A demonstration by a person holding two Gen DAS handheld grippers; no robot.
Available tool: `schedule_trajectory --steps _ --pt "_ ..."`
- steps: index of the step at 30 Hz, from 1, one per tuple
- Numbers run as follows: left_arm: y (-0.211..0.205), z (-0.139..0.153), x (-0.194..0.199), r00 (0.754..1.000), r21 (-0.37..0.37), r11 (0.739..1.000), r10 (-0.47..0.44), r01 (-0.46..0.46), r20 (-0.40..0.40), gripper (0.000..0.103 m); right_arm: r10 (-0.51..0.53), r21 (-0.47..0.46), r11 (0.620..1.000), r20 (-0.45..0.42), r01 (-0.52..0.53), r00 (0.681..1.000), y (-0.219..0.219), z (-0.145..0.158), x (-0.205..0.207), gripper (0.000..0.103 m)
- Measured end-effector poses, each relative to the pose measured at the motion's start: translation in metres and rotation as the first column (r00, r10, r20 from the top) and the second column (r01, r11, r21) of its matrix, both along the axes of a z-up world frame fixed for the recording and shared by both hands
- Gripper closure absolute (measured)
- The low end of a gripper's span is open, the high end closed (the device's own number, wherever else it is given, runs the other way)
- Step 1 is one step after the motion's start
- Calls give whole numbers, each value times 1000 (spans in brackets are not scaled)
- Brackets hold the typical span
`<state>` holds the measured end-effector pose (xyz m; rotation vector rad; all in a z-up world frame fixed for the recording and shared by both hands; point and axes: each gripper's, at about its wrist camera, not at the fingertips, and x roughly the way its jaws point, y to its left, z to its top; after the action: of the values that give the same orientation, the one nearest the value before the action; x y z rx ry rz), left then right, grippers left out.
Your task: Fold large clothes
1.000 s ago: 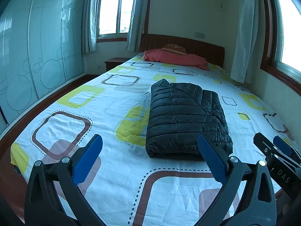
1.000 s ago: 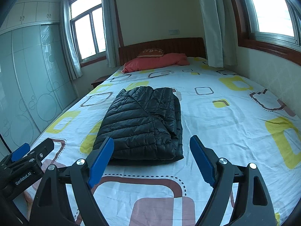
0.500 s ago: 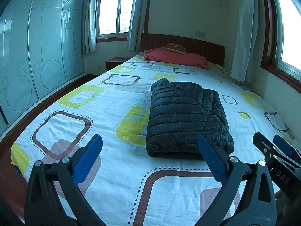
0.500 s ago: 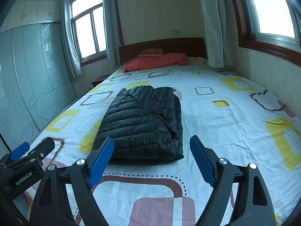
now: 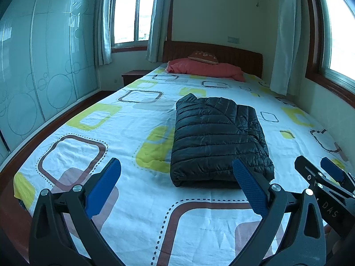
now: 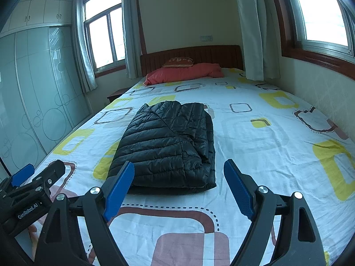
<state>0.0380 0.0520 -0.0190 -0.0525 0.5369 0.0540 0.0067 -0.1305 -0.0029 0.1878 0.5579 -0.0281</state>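
A black quilted down jacket [image 5: 217, 137] lies folded into a neat rectangle in the middle of the bed; it also shows in the right wrist view [image 6: 168, 146]. My left gripper [image 5: 175, 173] is open and empty, held above the foot of the bed, short of the jacket's near edge. My right gripper [image 6: 179, 173] is open and empty, also just short of the jacket's near edge. Each gripper shows at the edge of the other's view: the right gripper [image 5: 319, 177] and the left gripper [image 6: 37, 175].
The bed sheet [image 5: 99, 150] is white with yellow and brown squares. A red pillow [image 5: 206, 69] lies at the wooden headboard [image 5: 239, 55]. A glass wardrobe [image 5: 33, 71] stands left, a wall with a window [image 6: 321, 15] right, a nightstand [image 5: 133, 76] at far left.
Both grippers have drifted slightly; the jacket sits a touch lower and nearer in both views. The jaws stay open and the jacket has not moved.
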Motion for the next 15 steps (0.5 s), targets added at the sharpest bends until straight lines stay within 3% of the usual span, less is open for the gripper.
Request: schedule_trajectory --steps 15 --pt "2 -1 3 1000 -12 1000 -1 1 10 2 5 -2 1000 -11 -5 1000 0 -3 3 21"
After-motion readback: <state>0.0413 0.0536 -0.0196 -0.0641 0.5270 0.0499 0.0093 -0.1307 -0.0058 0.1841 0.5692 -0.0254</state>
